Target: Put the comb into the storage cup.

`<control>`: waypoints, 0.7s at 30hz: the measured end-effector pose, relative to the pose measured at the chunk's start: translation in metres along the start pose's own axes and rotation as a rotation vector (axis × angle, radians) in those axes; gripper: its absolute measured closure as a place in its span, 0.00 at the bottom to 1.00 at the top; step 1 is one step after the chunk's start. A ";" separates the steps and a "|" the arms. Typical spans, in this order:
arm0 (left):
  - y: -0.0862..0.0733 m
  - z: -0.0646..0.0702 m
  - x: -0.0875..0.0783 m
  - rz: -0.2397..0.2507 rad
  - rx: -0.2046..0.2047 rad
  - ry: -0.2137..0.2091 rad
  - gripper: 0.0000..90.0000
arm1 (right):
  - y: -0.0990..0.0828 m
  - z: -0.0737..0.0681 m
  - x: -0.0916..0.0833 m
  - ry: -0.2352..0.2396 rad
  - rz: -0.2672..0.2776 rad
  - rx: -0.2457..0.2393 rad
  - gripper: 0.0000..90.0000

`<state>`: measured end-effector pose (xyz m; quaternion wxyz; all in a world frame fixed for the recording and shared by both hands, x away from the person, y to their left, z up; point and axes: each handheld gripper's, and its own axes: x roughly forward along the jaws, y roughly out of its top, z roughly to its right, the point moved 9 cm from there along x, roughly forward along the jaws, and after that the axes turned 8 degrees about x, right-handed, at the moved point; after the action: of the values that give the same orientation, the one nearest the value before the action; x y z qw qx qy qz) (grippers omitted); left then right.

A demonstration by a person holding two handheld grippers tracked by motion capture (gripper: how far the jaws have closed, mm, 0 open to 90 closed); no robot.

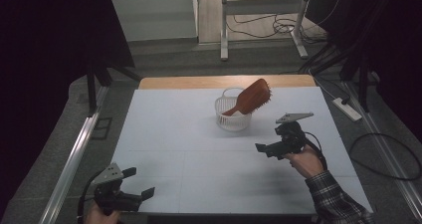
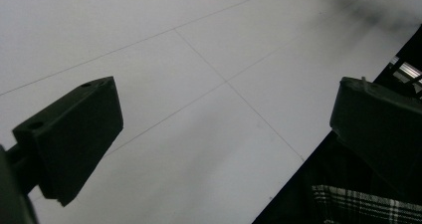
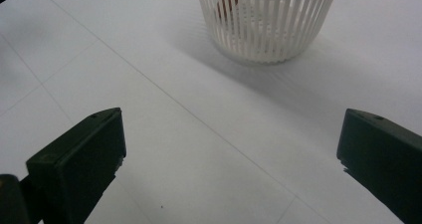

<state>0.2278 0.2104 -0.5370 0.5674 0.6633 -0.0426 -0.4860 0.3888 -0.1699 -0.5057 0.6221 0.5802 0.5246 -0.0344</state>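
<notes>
The table (image 1: 164,134), covered with a white sheet scored by faint seam lines, is the largest thing in the scene; a strip of bare wood shows along its far edge. Near the far middle of it a white slatted basket (image 1: 232,115) stands upright, and a brown wooden hairbrush (image 1: 251,96) is propped in it, handle down inside and bristled head leaning out over the rim toward the right. It seems to have been stood there so that the basket walls keep it from falling flat.

The right gripper (image 1: 271,148) is held low over the table, near the basket on its right and apart from it; its fingers (image 3: 79,159) are spread wide and nothing is held, with the basket (image 3: 266,22) ahead of them. The left gripper (image 1: 139,184) is kept at the near left edge, well apart from the basket, its fingers (image 2: 74,134) likewise wide apart and empty, probably idle.

No brand, label or legible writing can be made out.
</notes>
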 end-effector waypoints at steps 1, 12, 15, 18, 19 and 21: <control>0.000 0.000 0.000 0.000 0.000 0.000 0.00 | -0.001 0.000 -0.001 0.001 0.000 0.001 0.00; 0.000 0.000 0.000 -0.001 0.002 0.001 0.00 | -0.009 -0.001 -0.007 0.018 0.004 0.007 0.00; 0.000 0.000 0.000 0.000 0.002 0.001 0.00 | -0.012 -0.001 -0.009 0.021 0.003 0.008 0.00; 0.000 0.000 0.000 -0.001 0.003 0.001 0.01 | -0.014 -0.001 -0.011 0.015 0.002 0.008 0.00; 0.000 0.000 0.000 -0.002 0.004 0.001 0.01 | -0.015 -0.001 -0.012 0.015 0.004 0.010 0.00; 0.000 0.000 0.000 -0.002 0.005 0.000 0.01 | -0.017 0.000 -0.013 0.017 0.004 0.011 0.00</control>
<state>0.2279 0.2099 -0.5371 0.5653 0.6648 -0.0432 -0.4865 0.3716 -0.1826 -0.5078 0.6145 0.5850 0.5284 -0.0311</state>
